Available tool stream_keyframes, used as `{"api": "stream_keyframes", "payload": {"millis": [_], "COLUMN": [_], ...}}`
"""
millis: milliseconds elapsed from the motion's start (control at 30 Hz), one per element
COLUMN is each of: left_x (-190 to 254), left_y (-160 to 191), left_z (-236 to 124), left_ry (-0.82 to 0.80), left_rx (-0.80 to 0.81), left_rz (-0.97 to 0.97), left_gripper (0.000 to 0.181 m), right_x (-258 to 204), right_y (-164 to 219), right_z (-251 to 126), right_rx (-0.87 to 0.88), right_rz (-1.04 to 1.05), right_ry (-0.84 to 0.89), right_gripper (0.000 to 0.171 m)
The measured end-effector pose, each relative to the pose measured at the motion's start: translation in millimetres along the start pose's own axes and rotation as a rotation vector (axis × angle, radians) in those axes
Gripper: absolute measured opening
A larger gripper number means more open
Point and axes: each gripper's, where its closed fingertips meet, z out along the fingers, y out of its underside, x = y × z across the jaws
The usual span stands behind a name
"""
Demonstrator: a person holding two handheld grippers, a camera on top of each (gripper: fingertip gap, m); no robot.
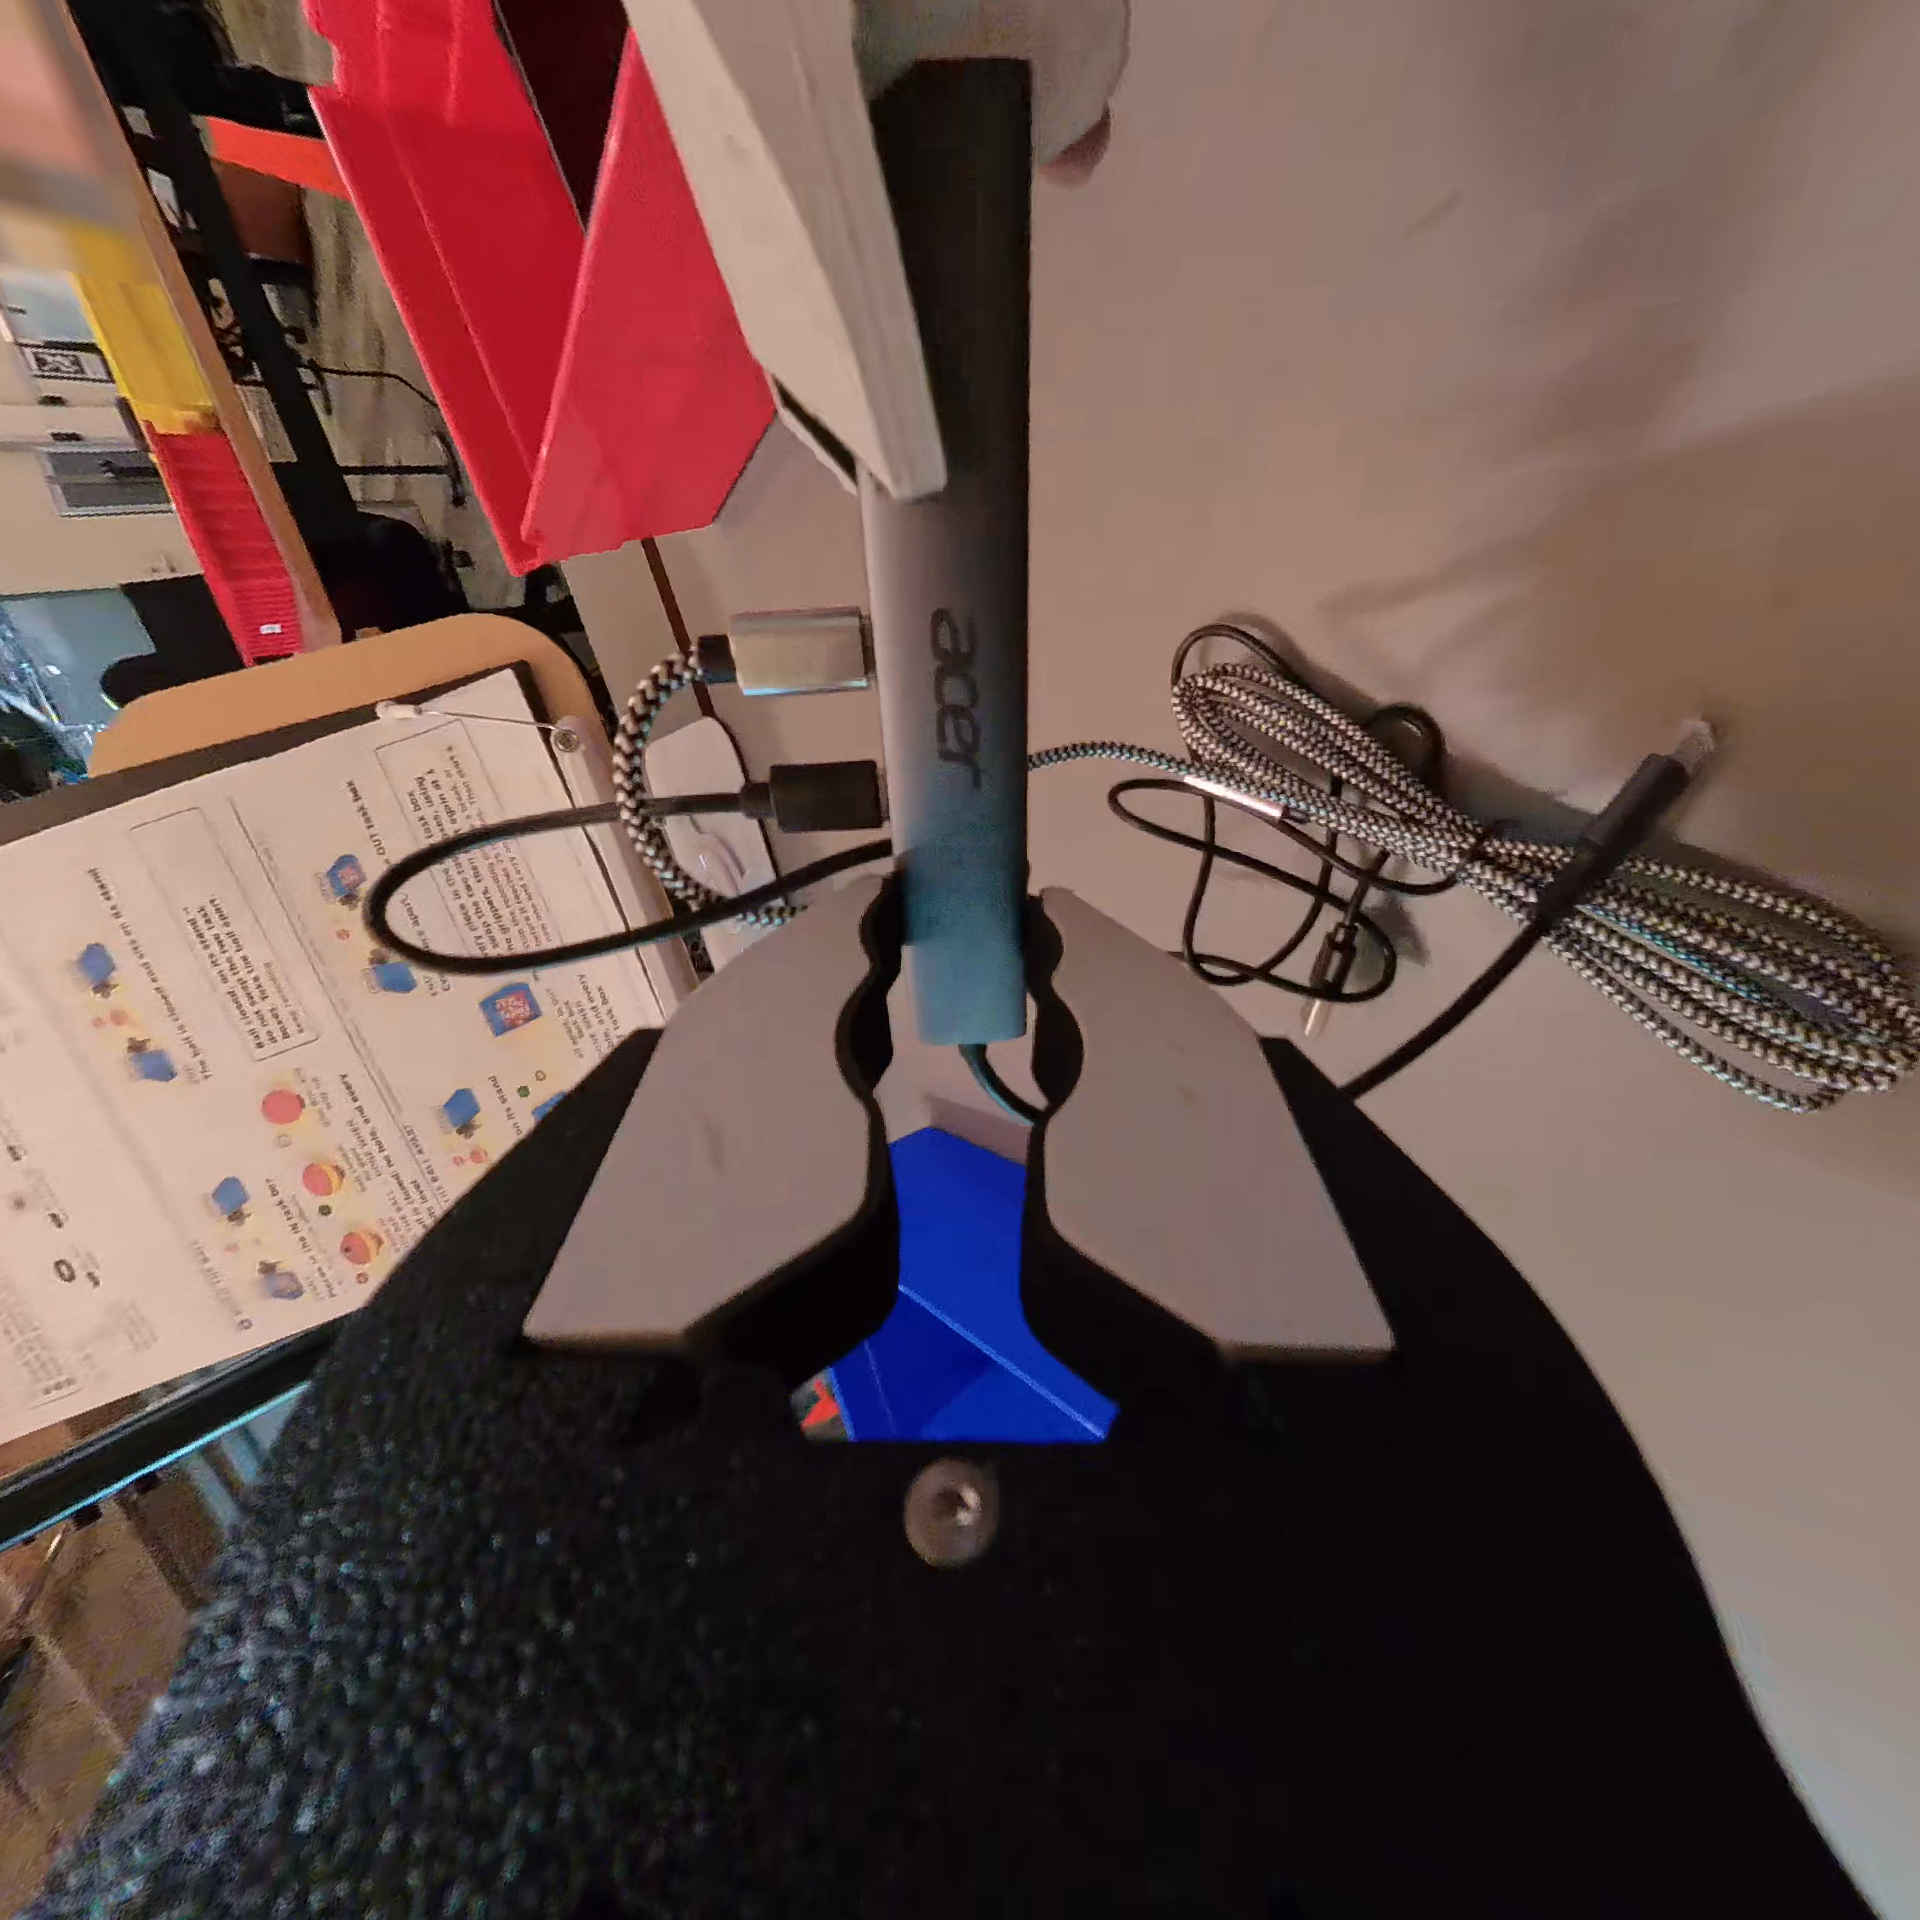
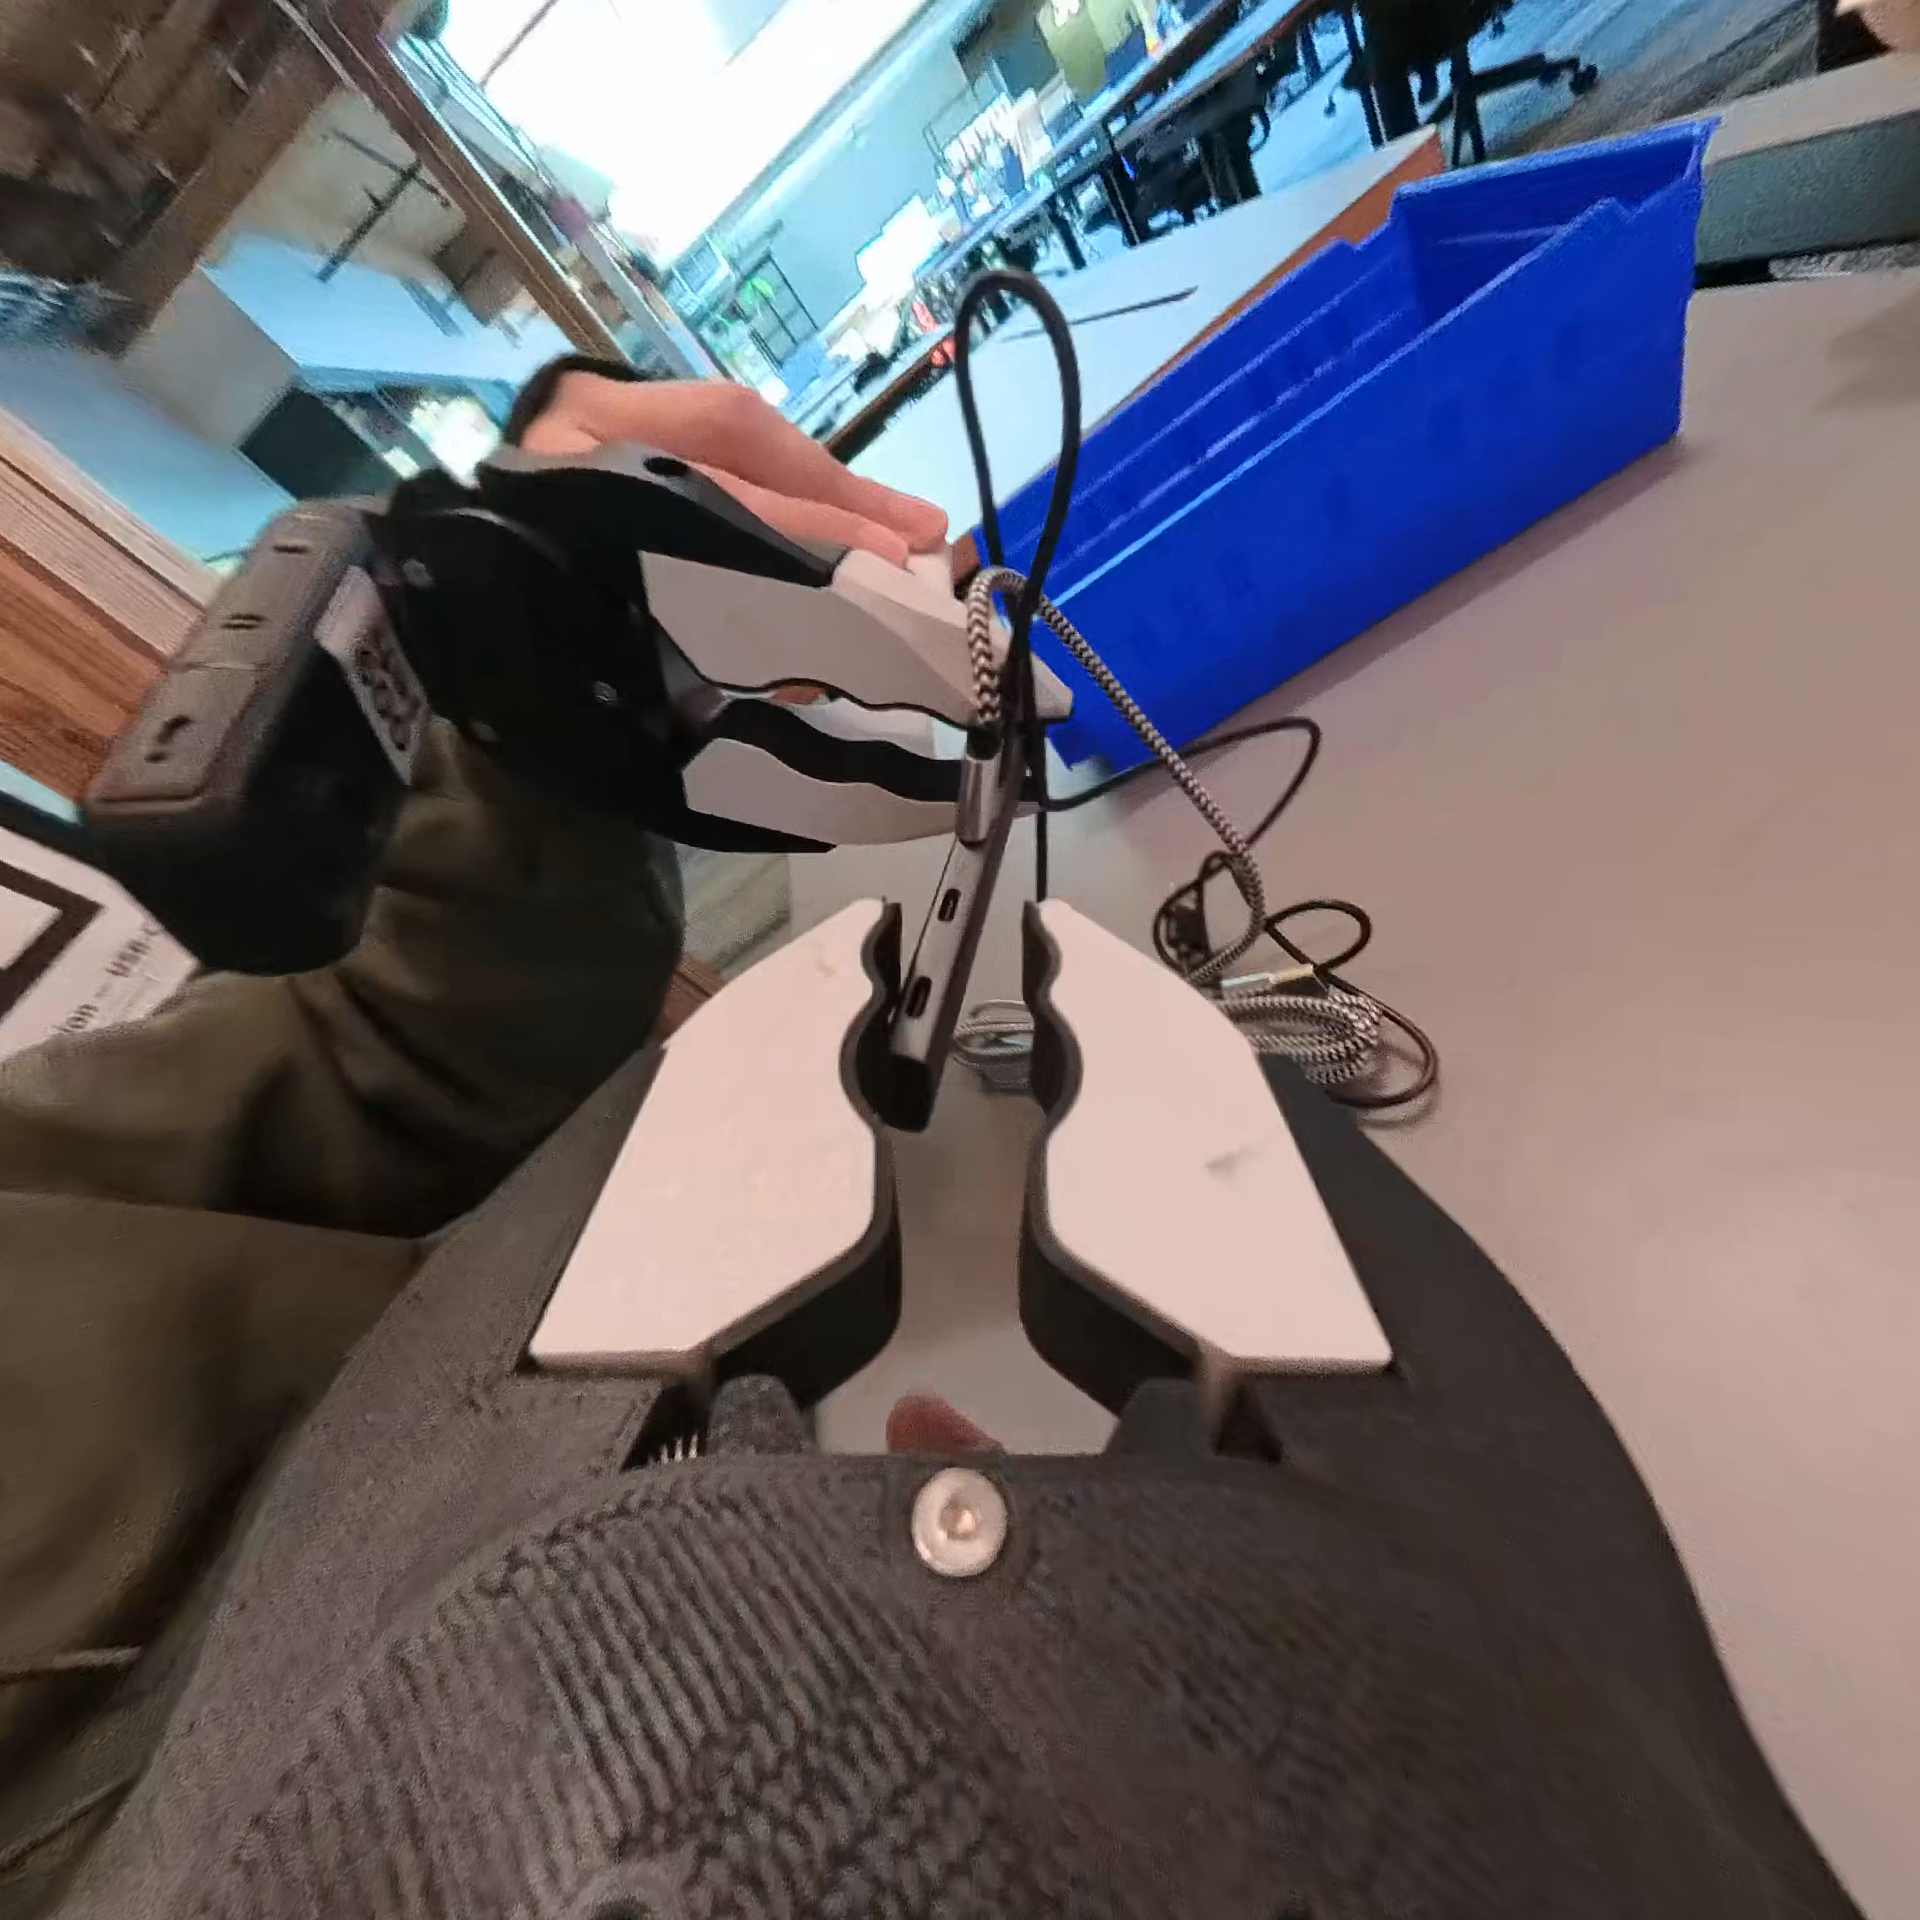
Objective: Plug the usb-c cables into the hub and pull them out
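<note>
Holding the hub (image 1: 961, 748) by both ends, the claws keep it lifted off the bench (image 1: 1507, 364). The left claw (image 1: 961, 971) is closed on the end where its own lead exits; the right claw (image 2: 956, 997) brackets the far end, its fingers close to the sides, though whether they touch I cannot tell. Two cables are plugged in side by side: a braided one with a silver plug (image 1: 800, 651) and a thin black one (image 1: 821, 795). Further ports on the edge look empty, and loose coils (image 1: 1621, 904) lie on the bench, so plugging seems partly done and pulling out remains. The hub is a slim grey matte bar. A blue bin (image 2: 1403, 416) stands beyond.
</note>
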Motion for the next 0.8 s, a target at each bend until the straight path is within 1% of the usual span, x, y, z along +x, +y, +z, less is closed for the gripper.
{"api": "stream_keyframes", "payload": {"millis": [33,67,233,267,333,367,400,467,500,600,633,667,733,767,800], "left_x": [0,0,5,4,-1,-5,-13,-34,-44,-55,-53,-46,-29,-23,-21], "left_y": [1,2,7,9,13,15,16,22,25,25,24,18,-5,-16,-25], "left_z": [3,6,14,14,13,11,7,-9,-20,-56,-64,-66,-55,-49,-46], "left_ry": [-0.008,-0.014,-0.006,-0.012,-0.038,-0.062,-0.113,-0.264,-0.347,-0.542,-0.567,-0.531,-0.301,-0.188,-0.094], "left_rx": [-0.014,-0.03,-0.05,-0.053,-0.047,-0.034,-0.017,0.024,0.058,0.241,0.312,0.402,0.588,0.672,0.774], "left_rz": [0.007,0.01,0.016,0.004,-0.046,-0.09,-0.152,-0.344,-0.483,-0.932,-1.086,-1.245,-1.5,-1.595,-1.663], "left_gripper": [0.022,0.022,0.022,0.022,0.024,0.027,0.035,0.055,0.062,0.057,0.049,0.045,0.047,0.052,0.05], "right_x": [5,11,22,23,25,26,25,22,22,21,20,17,9,3,-3], "right_y": [2,3,13,11,8,6,3,-7,-12,-29,-35,-40,-45,-45,-43], "right_z": [2,4,10,11,13,14,13,10,9,3,0,-3,-5,-3,0], "right_rx": [-0.005,0.0,-0.008,0.009,0.063,0.093,0.133,0.223,0.267,0.415,0.476,0.542,0.644,0.675,0.694], "right_rz": [0.0,0.0,-0.039,-0.057,-0.013,0.02,0.052,0.136,0.163,0.193,0.209,0.22,0.241,0.245,0.242], "right_ry": [0.016,0.043,0.051,0.045,0.007,-0.024,-0.057,-0.126,-0.141,-0.138,-0.141,-0.154,-0.178,-0.195,-0.205], "right_gripper": [0.014,0.01,0.01,0.01,0.01,0.01,0.01,0.01,0.01,0.01,0.01,0.01,0.01,0.009,0.009]}}
